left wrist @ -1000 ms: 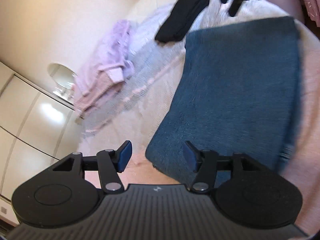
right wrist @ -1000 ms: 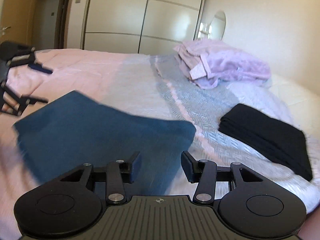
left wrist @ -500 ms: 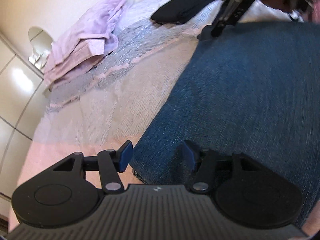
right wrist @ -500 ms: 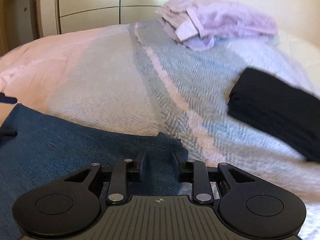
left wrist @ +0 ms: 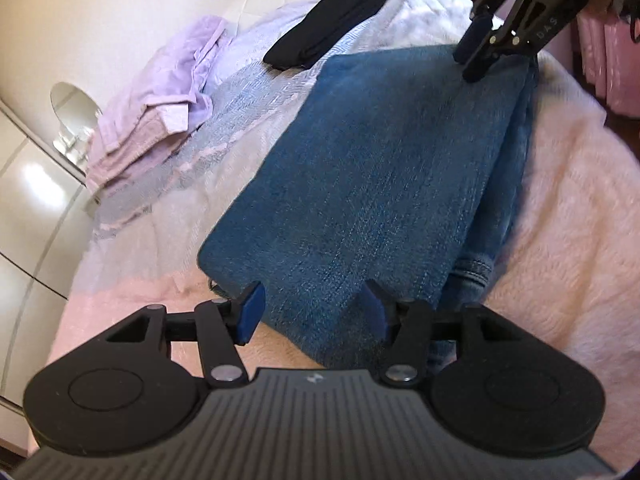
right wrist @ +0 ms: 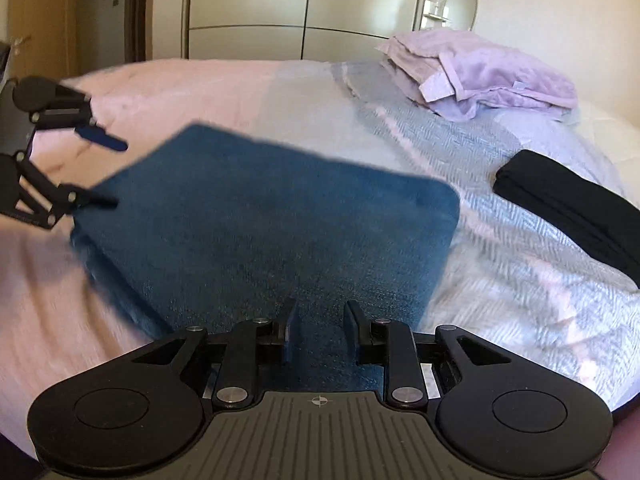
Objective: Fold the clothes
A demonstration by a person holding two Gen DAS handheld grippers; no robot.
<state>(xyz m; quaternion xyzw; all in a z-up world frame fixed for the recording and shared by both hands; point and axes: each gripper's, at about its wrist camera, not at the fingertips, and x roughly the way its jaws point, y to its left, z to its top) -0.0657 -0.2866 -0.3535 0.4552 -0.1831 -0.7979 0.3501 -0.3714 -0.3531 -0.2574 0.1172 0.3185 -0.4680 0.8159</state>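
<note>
Folded blue jeans (left wrist: 380, 180) lie on the bed, long side running away from me in the left wrist view. My left gripper (left wrist: 312, 312) straddles their near short edge. Its jaws are closing, wide apart, and the pads do not press the denim. From the right wrist view the left gripper (right wrist: 120, 174) shows its lower finger at the jeans' (right wrist: 260, 220) far corner and its upper finger well above. My right gripper (right wrist: 320, 328) is at the opposite end, jaws narrow with denim filling the gap. In the left wrist view the right gripper (left wrist: 472, 56) sits on the far corner.
A folded black garment (right wrist: 568, 208) lies right of the jeans on the grey-white blanket (right wrist: 460, 152). A pile of lilac clothes (right wrist: 480, 76) sits further back. Pink fleece (left wrist: 560, 200) covers the rest of the bed. Wardrobe doors (right wrist: 300, 8) and a round mirror (right wrist: 464, 0) stand behind.
The right jaws have narrowed onto the jeans' end. Both grippers dipped close to the bed half a second ago and have pulled back, so the whole jeans show again.
</note>
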